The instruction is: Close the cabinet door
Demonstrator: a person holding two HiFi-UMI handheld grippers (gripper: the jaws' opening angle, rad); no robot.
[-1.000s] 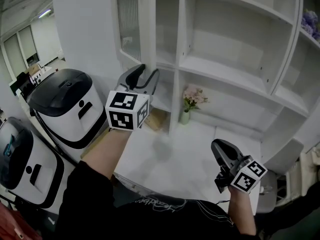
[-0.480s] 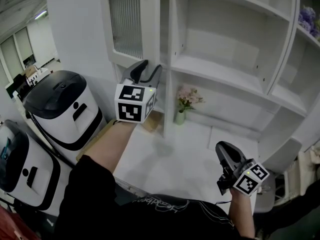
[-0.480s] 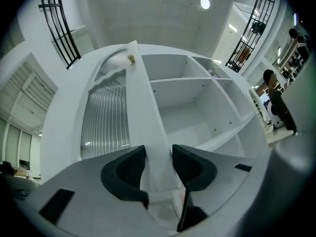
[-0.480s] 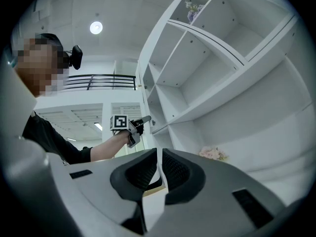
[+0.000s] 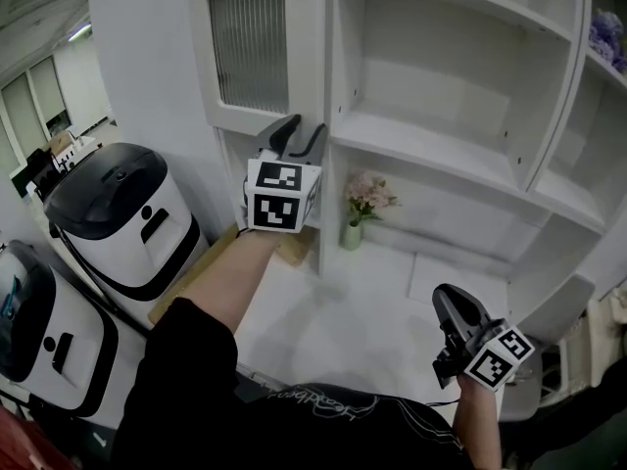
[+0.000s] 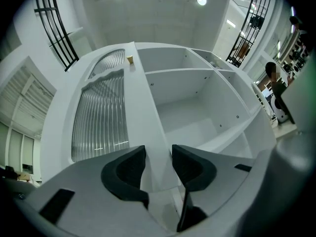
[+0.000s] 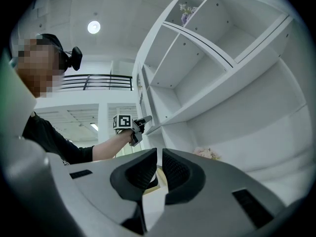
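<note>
The cabinet door (image 5: 250, 52), white with a ribbed glass pane, stands swung nearly flush with the white cabinet (image 5: 441, 155). My left gripper (image 5: 302, 128) is raised at the door's free edge, just below the pane. In the left gripper view, the jaws of the left gripper (image 6: 159, 154) stand apart, with the door's upright edge strip (image 6: 143, 107) running between them and the pane (image 6: 101, 117) to its left. I cannot tell whether the pads touch it. My right gripper (image 5: 449, 302) hangs low at the right, away from the cabinet, shut with nothing in it (image 7: 159, 154).
A small vase of pink flowers (image 5: 358, 209) stands on the lowest shelf behind the left gripper. Purple flowers (image 5: 607, 42) sit on a shelf at the upper right. Two white bins with black lids (image 5: 118, 213) (image 5: 39, 331) stand left of the cabinet.
The door has swung from edge-on to nearly flush with the cabinet front. My left gripper has moved right and away from me along with it. The right gripper has drifted slightly lower and to the right.
</note>
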